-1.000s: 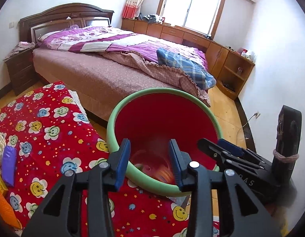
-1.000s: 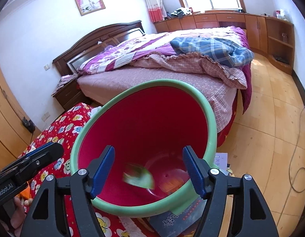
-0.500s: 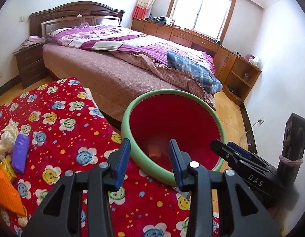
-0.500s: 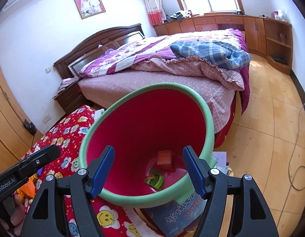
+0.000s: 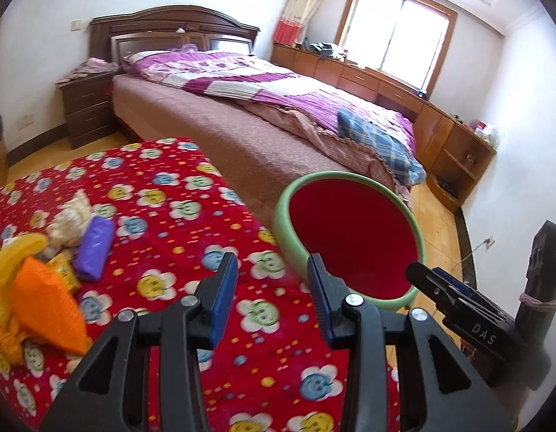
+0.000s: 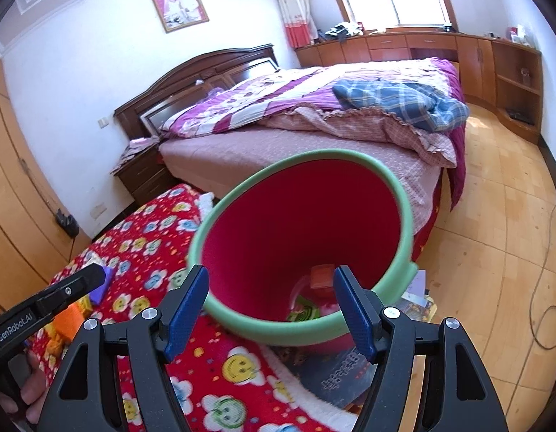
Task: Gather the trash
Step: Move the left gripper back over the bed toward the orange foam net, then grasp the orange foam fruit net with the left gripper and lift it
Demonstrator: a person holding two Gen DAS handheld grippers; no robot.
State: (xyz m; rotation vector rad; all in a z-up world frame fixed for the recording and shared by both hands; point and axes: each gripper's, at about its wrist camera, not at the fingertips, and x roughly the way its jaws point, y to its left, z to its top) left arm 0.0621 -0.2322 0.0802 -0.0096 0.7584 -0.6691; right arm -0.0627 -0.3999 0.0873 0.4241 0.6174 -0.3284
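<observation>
Both the left gripper (image 5: 272, 288) and right gripper (image 6: 270, 307) hang with jaws released and empty over a red flower-print surface (image 5: 162, 194). Loose trash (image 5: 44, 266) lies at its left; a green-rimmed red bin (image 6: 299, 244), wrappers inside, stands beside the bed (image 6: 314, 122).

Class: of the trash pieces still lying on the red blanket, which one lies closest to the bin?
The purple packet. It lies on the bin side of the pile; the orange bag, yellow wrapper and crumpled paper lie farther left.
</observation>
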